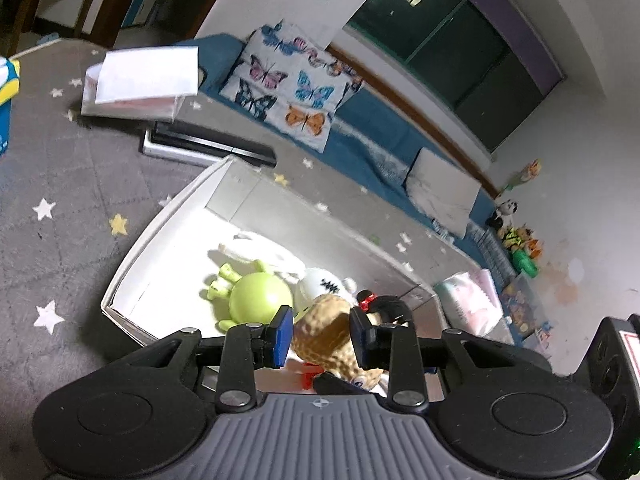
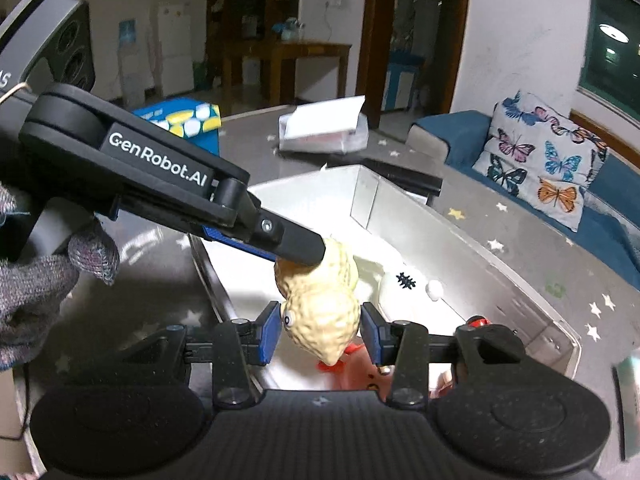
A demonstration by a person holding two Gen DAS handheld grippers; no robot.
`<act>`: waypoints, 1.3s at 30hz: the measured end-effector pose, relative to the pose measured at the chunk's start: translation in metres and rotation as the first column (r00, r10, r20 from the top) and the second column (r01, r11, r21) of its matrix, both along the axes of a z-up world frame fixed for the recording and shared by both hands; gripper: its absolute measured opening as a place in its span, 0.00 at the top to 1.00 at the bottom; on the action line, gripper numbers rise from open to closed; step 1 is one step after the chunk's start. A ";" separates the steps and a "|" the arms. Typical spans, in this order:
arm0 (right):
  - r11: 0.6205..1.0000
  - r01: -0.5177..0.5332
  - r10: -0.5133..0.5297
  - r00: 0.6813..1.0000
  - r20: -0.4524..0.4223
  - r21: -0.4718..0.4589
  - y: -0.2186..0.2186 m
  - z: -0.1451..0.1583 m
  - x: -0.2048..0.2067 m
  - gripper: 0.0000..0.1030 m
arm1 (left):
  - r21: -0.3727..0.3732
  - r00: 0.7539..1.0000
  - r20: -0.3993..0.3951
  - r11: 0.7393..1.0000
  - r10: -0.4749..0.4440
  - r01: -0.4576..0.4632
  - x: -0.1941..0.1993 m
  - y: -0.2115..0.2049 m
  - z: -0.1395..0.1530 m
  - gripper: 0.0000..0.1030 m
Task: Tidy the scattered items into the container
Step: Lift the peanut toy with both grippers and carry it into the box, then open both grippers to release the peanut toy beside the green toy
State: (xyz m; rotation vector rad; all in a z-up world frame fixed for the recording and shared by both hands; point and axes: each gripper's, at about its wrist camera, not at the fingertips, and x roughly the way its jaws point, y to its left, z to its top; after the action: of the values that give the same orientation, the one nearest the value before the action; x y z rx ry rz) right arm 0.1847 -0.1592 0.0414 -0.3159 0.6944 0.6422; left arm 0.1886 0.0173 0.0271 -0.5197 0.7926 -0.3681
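A tan peanut-shaped toy (image 1: 332,332) with googly eyes hangs over the white box (image 1: 160,236). My left gripper (image 1: 322,336) is shut on the peanut toy's upper end; in the right wrist view its fingers (image 2: 296,244) grip the peanut toy (image 2: 320,304) from the left. My right gripper (image 2: 320,334) is open, with a pad on each side of the toy's lower lobe, not pressing it. In the box (image 2: 372,196) lie a green one-eyed plush (image 1: 260,296), a white plush (image 1: 320,284) with black stitching, and a black-and-red doll (image 1: 380,308).
The box sits on a grey star-patterned rug (image 1: 60,200). A butterfly cushion (image 1: 288,84) leans on a blue mattress (image 1: 360,148). A clear lidded bin (image 1: 136,84) and a flat black device (image 1: 208,144) lie beyond the box. A blue carton (image 2: 180,124) stands farther off.
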 end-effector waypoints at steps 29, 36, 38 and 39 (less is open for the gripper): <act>0.972 -0.160 0.141 0.983 -0.117 -0.172 0.014 -0.011 0.033 0.59 | 0.138 0.995 -0.080 0.988 -0.064 0.075 0.017 -0.015 -0.006 0.68; 0.966 -0.182 0.153 0.975 -0.159 -0.186 0.017 -0.014 0.043 0.59 | 0.163 0.994 -0.088 0.983 -0.068 0.082 0.020 -0.017 -0.007 0.68; 0.966 -0.183 0.152 0.974 -0.170 -0.185 0.017 -0.015 0.047 0.59 | 0.173 0.993 -0.092 0.981 -0.075 0.090 0.021 -0.019 -0.007 0.68; 0.966 -0.184 0.151 0.972 -0.181 -0.181 0.017 -0.015 0.049 0.59 | 0.177 0.993 -0.093 0.980 -0.077 0.093 0.022 -0.019 -0.008 0.68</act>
State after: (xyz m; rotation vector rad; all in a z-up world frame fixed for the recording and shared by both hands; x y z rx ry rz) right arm 0.2337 -0.1425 0.0263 -0.5125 0.8999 0.7690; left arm 0.2103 -0.0018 0.0194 -0.3330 0.9236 -0.3507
